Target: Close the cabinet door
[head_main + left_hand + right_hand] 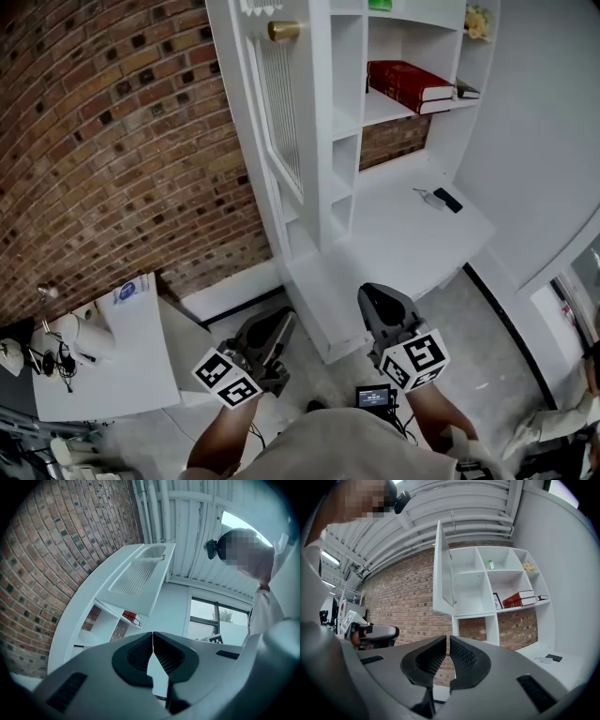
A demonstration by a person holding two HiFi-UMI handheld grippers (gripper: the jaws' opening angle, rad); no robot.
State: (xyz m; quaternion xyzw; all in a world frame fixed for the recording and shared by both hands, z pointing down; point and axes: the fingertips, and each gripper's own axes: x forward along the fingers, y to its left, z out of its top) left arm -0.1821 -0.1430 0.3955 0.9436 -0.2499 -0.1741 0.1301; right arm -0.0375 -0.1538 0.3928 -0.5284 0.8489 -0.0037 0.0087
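White cabinet [347, 122]: red books [405, 82] stacked flat on one shelf, green bottle [491, 564] and yellowish item [528, 566] on the shelf above. Desk top [375, 244] below: small dark flat object [447, 200], pale one [427, 196] just beside it. Side table [131, 366] left: cables [56, 359], small clutter.

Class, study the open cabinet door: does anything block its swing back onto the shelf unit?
Nothing visible does. The cabinet door stands open with only air between it and the shelf unit; the red books lie on a shelf well to its right.
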